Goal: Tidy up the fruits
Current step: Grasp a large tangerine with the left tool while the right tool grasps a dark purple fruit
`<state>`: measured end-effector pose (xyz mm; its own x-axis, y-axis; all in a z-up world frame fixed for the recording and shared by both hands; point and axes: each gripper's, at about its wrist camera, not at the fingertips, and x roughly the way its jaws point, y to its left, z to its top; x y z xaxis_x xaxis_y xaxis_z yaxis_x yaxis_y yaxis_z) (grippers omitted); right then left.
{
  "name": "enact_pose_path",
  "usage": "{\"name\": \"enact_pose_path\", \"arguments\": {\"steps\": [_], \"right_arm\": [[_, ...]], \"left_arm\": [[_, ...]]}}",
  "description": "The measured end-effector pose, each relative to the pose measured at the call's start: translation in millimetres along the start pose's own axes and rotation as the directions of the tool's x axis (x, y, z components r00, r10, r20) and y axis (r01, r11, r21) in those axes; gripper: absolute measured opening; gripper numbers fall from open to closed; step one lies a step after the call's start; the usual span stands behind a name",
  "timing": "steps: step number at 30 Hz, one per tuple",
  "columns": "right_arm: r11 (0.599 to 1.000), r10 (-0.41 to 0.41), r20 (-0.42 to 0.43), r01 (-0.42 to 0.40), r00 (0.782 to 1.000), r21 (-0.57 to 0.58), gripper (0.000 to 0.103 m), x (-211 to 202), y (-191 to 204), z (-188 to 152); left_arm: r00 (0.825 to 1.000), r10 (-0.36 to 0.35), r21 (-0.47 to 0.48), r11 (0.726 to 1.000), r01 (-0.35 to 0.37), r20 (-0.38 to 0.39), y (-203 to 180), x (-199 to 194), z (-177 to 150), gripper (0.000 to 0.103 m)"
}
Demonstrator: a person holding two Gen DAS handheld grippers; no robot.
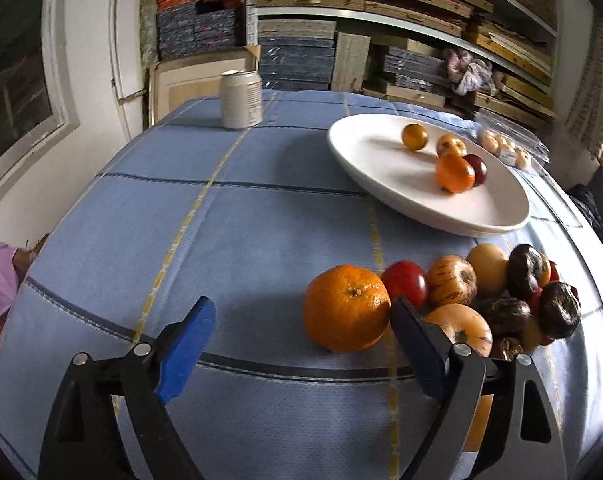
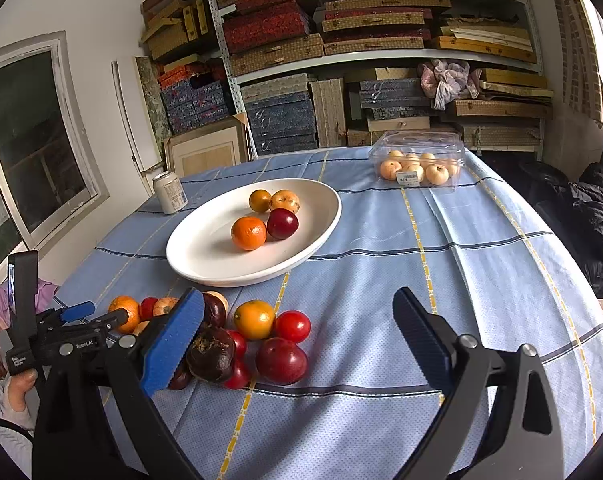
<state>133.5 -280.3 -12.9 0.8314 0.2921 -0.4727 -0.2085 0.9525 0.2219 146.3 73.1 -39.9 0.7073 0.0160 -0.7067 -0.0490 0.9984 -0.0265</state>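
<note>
left gripper [image 1: 301, 360]: jaws wide, nothing gripped; orange [image 1: 346, 307] just ahead, against its right finger.
right gripper [image 2: 297, 344]: wide, empty.
plate [image 1: 381, 176]: farther ahead, holds four fruits.
risk: closing off-centre could roll the orange into the fruit pile [image 1: 497, 296].
hidden: pile's near edge behind the right finger.

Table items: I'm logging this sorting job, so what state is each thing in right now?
White plate: upright on the cloth, holding four fruits.
Large orange: on the cloth, loose, at the edge of the pile.
Fruit pile: still on the cloth, unsorted.
Plastic clamshell: closed, fruit inside.
Can: upright.
Left hand-held gripper: open, empty.
Right hand-held gripper: open, empty.
</note>
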Motion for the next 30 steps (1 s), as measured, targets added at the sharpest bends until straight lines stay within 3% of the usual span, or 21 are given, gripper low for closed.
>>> {"name": "enact_pose_path", "arguments": {"steps": [3, 6, 10, 20, 21, 22, 25, 30], "right_arm": [[1.000, -0.001, 0.002, 0.001, 1.000, 0.000, 0.093, 0, 0, 0], [1.000, 0.001, 0.001, -0.001, 1.000, -0.001, 0.093, 0, -1, 0], [1.000, 0.001, -0.003, -0.001, 1.000, -0.008, 0.093, 1, 0, -1], [1.000, 0.007, -0.028, -0.008, 1.000, -0.027, 0.093, 4, 4, -5], [0.999, 0.007, -0.034, -0.008, 0.999, -0.033, 0.093, 5, 5, -6], [0.999, 0.007, -0.045, -0.009, 0.999, -0.045, 0.093, 6, 7, -8], [0.996, 0.005, -0.077, -0.012, 0.997, -0.087, 0.093, 9, 12, -14], [0.968, 0.009, -0.108, -0.036, 0.994, -0.247, 0.082, 12, 45, -34]], "left_arm": [[1.000, 0.004, 0.024, 1.000, -0.003, -0.026, -4, 3, -2, 0.087], [0.998, -0.054, 0.033, 0.998, 0.056, -0.036, -9, 4, -2, 0.083], [0.994, -0.095, 0.030, 0.995, 0.096, -0.050, -11, 8, -2, 0.065], [0.989, -0.122, -0.027, 0.992, 0.120, -0.082, -2, 19, 2, 0.060], [0.989, -0.122, -0.024, 0.992, 0.120, -0.079, -3, 18, 2, 0.052], [0.990, -0.120, -0.020, 0.993, 0.119, -0.079, -3, 18, 2, 0.048], [0.991, -0.109, -0.015, 0.994, 0.108, -0.077, -3, 16, 0, 0.047], [0.992, -0.099, -0.006, 0.995, 0.099, -0.074, -4, 14, -1, 0.047]]}}
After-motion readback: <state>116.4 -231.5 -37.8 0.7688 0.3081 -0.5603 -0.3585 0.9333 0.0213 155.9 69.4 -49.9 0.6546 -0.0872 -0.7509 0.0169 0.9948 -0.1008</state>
